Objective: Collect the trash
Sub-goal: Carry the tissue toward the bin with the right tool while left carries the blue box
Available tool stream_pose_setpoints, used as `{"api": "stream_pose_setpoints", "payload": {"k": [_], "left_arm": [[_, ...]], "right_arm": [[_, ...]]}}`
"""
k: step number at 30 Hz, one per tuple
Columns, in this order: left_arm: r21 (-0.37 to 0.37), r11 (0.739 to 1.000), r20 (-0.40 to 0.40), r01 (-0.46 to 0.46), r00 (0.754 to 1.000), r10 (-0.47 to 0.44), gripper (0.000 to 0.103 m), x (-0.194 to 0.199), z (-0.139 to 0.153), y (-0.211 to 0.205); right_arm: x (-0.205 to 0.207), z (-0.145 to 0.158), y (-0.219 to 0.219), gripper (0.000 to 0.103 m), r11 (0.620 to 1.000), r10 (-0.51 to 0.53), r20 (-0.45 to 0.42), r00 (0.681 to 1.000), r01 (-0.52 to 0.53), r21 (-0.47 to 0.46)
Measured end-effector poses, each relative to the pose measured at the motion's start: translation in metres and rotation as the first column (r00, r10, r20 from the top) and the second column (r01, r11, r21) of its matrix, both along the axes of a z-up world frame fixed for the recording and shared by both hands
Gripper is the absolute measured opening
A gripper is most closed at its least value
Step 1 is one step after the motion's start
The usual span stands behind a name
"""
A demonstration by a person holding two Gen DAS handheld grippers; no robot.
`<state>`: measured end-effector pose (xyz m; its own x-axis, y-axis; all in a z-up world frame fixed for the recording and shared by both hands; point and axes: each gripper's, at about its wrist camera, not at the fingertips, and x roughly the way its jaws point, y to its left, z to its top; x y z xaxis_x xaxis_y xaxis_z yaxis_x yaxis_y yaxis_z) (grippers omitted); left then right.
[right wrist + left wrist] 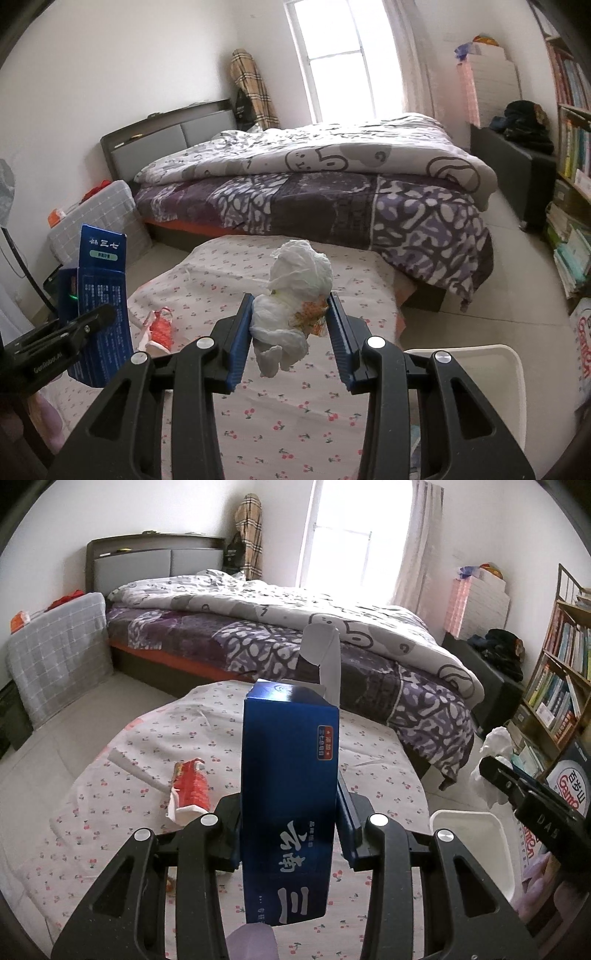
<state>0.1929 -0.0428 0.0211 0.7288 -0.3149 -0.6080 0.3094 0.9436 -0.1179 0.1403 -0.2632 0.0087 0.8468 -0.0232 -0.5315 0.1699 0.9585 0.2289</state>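
My left gripper (290, 805) is shut on a tall blue carton (290, 782) with an open top flap, held above the cherry-print tablecloth (122, 834); the carton also shows in the right wrist view (101, 295) at the left. My right gripper (290, 325) is shut on a crumpled white tissue wad (291, 295) with an orange stain, held above the cloth; the wad also shows in the left wrist view (495, 753) at the far right. A red and white wrapper (190, 794) lies on the cloth left of the carton and shows in the right wrist view (160, 326).
A white bin (476, 842) stands at the table's right edge, also in the right wrist view (491, 384). A bed (295, 627) lies behind the table. A bookshelf (561, 672) stands at the right. A covered box (55, 657) sits at the left wall.
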Motion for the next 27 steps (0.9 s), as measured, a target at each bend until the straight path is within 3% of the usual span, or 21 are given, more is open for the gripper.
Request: {"api": "stream_pose_setpoints", "payload": {"k": [27], "left_arm": [[0.03,0.988,-0.007,0.153,0.988,-0.153,0.037,-0.017,-0.012,-0.083]], "right_arm": [[-0.035,-0.007,-0.09,0.04,0.978,-0.198,-0.08,0.977,0.202,0.046]]}}
